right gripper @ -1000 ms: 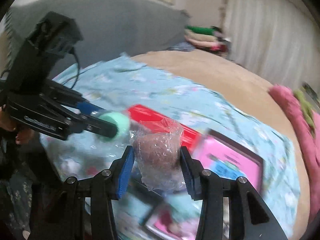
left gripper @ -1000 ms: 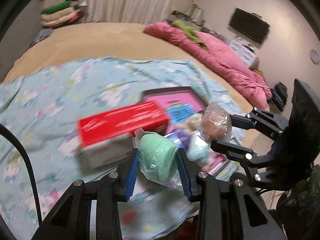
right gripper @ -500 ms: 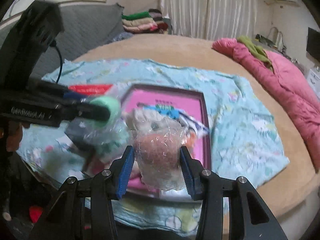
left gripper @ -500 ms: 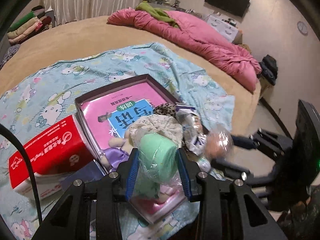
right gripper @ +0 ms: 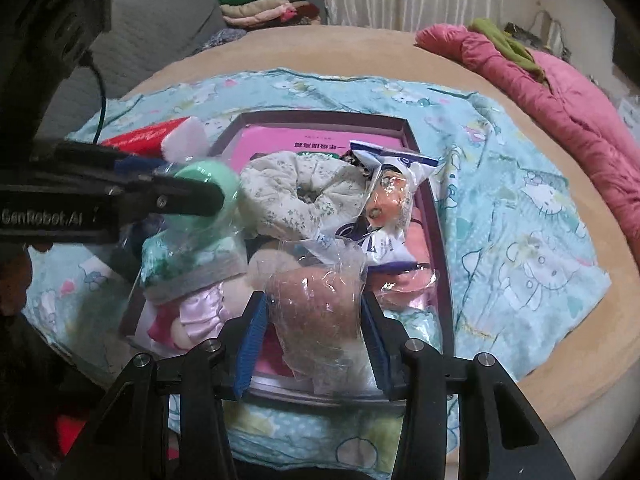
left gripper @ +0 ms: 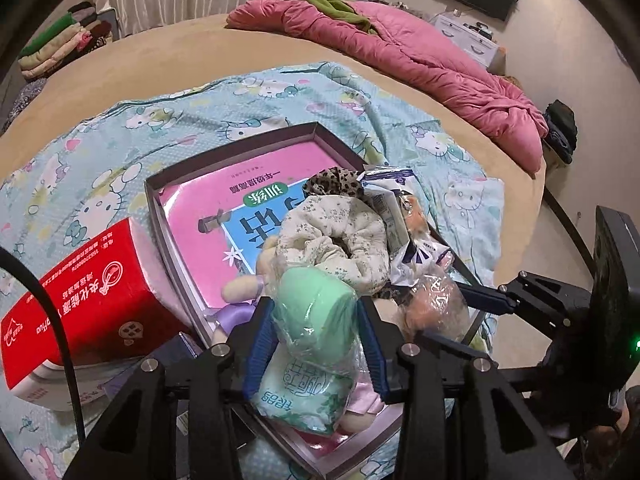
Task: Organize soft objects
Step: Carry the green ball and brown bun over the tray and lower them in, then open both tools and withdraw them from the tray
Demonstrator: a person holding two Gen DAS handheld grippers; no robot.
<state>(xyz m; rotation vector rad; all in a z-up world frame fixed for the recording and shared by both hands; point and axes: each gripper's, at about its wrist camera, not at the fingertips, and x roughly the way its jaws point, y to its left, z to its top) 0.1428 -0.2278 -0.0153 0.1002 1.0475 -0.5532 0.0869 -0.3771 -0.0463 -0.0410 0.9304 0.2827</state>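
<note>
Both grippers have descended over the box's (left gripper: pixel 152 200) near edge; left gripper (left gripper: pixel 316 344) opening around green sponge (left gripper: pixel 314 312), right gripper (right gripper: pixel 312 332) opening around brown sponge (right gripper: pixel 316 300), box directly below.

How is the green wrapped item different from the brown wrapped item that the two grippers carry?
The green wrapped item is mint, smooth and roll-shaped; the brown wrapped item is pinkish brown and lumpier. The green one sits between the fingers of the left hand-held gripper, the brown one in the right hand-held gripper. Both are in clear plastic, over the box, as the jaws open.
</note>
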